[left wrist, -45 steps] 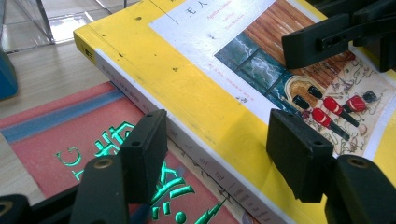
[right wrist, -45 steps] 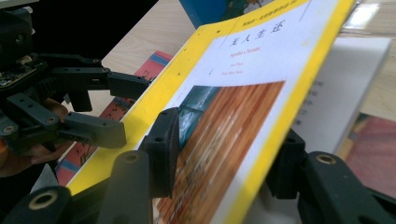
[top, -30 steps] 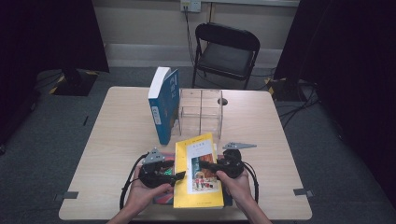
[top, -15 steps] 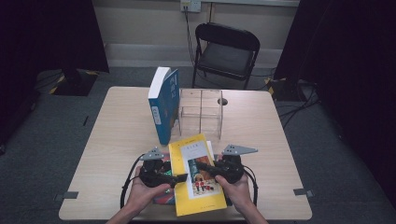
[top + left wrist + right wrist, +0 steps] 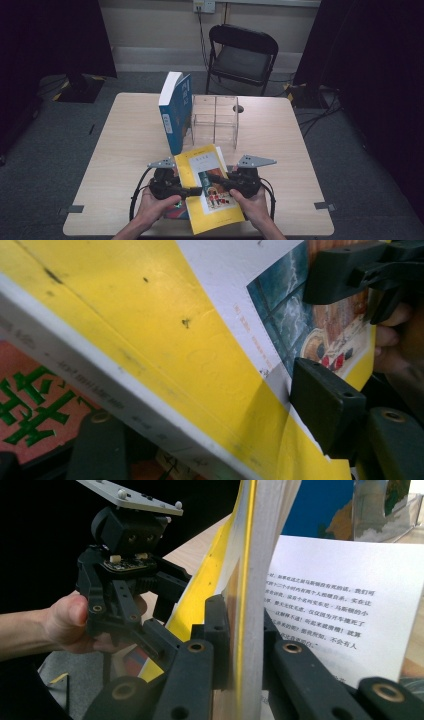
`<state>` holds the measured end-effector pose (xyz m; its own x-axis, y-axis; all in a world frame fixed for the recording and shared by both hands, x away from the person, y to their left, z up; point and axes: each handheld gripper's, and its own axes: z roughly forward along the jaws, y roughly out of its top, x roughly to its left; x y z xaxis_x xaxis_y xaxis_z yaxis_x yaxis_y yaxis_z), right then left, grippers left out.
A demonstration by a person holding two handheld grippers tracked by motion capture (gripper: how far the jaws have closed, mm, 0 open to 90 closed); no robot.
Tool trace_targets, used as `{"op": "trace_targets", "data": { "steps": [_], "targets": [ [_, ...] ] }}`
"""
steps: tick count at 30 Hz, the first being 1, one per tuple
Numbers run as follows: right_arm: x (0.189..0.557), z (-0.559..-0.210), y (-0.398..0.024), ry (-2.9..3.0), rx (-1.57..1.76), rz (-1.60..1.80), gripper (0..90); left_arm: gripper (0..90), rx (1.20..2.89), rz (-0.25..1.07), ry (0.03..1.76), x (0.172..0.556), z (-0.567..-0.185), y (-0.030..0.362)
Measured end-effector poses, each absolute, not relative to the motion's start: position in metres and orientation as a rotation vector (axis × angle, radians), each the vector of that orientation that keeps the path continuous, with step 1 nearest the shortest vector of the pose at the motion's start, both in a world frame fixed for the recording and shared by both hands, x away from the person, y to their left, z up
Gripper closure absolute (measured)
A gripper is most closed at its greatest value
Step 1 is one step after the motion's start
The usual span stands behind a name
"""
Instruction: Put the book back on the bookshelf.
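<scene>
A yellow book (image 5: 205, 185) with a picture on its cover is held above the table's front edge between both grippers. My left gripper (image 5: 196, 191) is shut on its spine side, one jaw on the cover (image 5: 200, 355) and one beneath. My right gripper (image 5: 212, 177) is shut on the opposite edge (image 5: 245, 580), clamping the cover and some pages. In the right gripper view a printed white page (image 5: 330, 605) lies open beside the jaws, and the left gripper (image 5: 125, 585) is at the left. The left gripper view has the right gripper (image 5: 350, 275) at top right.
A red book (image 5: 175, 210) with green characters (image 5: 30, 410) lies under the yellow one. A blue book (image 5: 175, 112) stands upright against a clear acrylic divider rack (image 5: 215, 120) mid-table. A black folding chair (image 5: 242, 52) stands behind the table (image 5: 115, 150).
The yellow book has tilted and its near end has come closer to the front edge. Both grippers stay clamped on it in nearly the same places.
</scene>
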<state>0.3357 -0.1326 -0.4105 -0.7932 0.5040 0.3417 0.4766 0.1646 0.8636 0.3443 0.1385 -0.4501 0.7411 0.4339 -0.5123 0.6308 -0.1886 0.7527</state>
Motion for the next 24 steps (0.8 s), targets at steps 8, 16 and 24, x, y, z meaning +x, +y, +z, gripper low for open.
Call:
{"op": "trace_targets", "data": {
  "steps": [8,16,24],
  "targets": [
    [0.333,-0.402,-0.137,2.333,0.991,1.77,83.6,49.4,1.789,-0.2,0.779,0.341,-0.439,0.139],
    [0.333,-0.402,-0.135,2.331,0.991,1.79,83.9,48.7,1.783,-0.266,0.78,0.34,-0.444,0.133],
    [0.332,-0.396,-0.139,2.3,0.99,1.827,78.3,66.1,1.765,-0.186,0.71,0.331,-0.422,0.135]
  ]
}}
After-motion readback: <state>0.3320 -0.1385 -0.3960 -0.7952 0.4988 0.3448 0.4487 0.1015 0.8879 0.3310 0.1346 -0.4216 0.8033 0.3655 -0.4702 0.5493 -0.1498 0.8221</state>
